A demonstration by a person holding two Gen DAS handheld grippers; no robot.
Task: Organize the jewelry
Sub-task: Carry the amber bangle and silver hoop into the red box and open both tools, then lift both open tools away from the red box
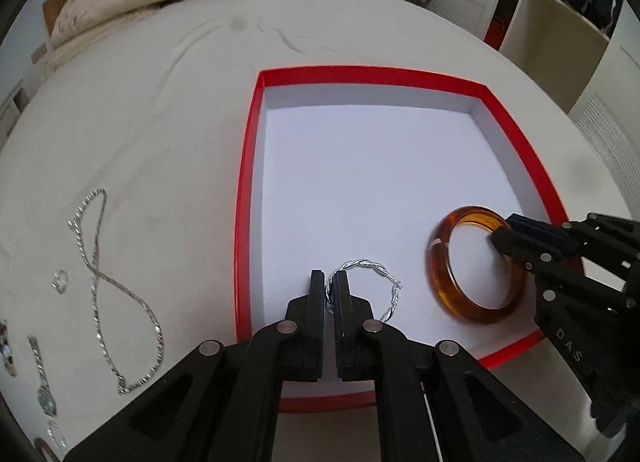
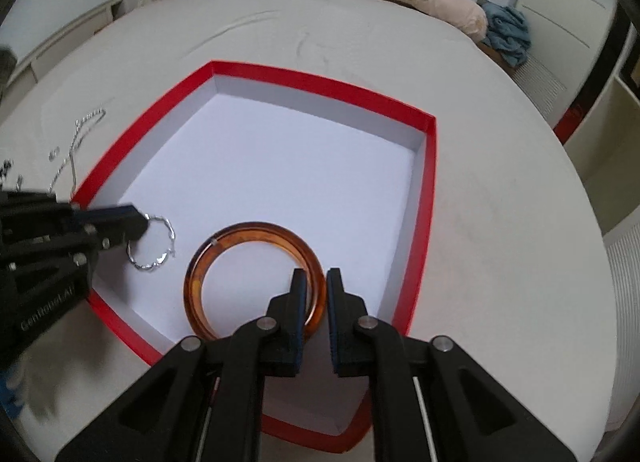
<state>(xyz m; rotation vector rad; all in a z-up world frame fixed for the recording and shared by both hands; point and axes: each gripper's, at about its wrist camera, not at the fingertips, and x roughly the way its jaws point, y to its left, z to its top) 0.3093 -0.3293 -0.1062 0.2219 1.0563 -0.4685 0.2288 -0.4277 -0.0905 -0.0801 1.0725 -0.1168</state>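
While the left gripper [image 1: 331,282] pinches the twisted silver hoop [image 1: 376,286] and the right gripper [image 2: 317,282] seemingly clamps the amber bangle [image 2: 256,282] inside the red box [image 1: 246,197], the chain necklace [image 1: 96,286] and small pieces wait on the bed.

Most of the red box's [image 1: 246,189] white floor lies free beyond the amber bangle [image 1: 472,266] and silver hoop [image 1: 372,286].

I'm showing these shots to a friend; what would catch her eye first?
The red-rimmed box on the bed, white inside. In it the right gripper straddles an amber bangle, while the left gripper pinches a twisted silver hoop. A silver chain lies left of the box.
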